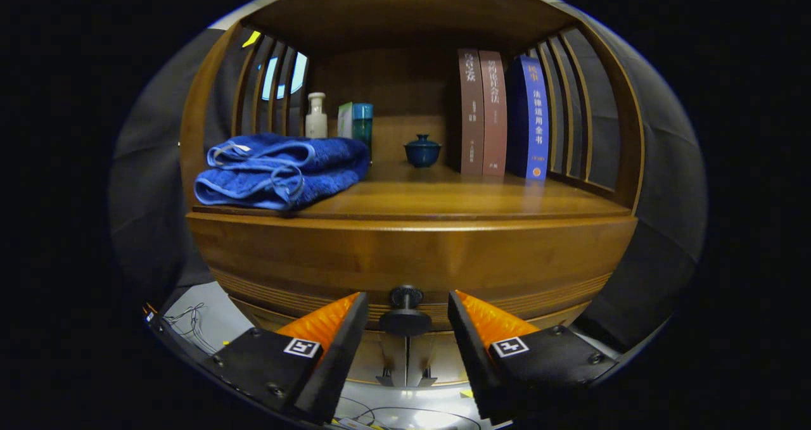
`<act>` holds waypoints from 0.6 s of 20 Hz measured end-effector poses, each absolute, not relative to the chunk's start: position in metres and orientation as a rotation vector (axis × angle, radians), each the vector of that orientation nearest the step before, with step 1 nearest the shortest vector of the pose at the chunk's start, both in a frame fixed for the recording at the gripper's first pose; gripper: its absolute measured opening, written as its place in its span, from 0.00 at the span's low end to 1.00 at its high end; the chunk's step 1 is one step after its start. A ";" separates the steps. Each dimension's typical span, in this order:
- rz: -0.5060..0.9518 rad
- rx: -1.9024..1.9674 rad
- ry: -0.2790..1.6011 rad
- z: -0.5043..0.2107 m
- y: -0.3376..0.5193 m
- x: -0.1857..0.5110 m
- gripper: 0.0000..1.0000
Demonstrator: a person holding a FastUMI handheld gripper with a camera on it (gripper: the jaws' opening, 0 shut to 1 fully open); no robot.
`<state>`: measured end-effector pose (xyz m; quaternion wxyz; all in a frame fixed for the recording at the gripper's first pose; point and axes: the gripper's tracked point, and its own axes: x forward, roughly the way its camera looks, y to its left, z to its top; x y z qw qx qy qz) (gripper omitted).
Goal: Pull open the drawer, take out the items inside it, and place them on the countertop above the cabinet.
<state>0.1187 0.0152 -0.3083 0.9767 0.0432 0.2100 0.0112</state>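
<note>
The light is dim and warm. The countertop [443,196] shines softly near its front edge, and the books [500,116] make a faint mirror picture on it. Deep inside, the back of the shelf is dark. The round lens bends straight edges into curves. The gripper [407,319] fingers sit apart, a little blurry up close.

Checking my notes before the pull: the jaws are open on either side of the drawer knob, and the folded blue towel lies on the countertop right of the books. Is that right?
One slip: the folded blue towel lies left of the books, not right, on the countertop. The gripper view shows it. The rest holds: the gripper has its jaws open on either side of the drawer knob.
</note>
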 end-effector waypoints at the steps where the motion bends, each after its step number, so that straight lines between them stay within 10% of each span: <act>1: 0.021 0.086 0.439 -0.313 0.014 0.118 0.79; 7: 0.036 0.138 0.463 -0.321 0.019 0.119 0.40; 12: 0.031 0.149 0.464 -0.321 0.019 0.119 0.40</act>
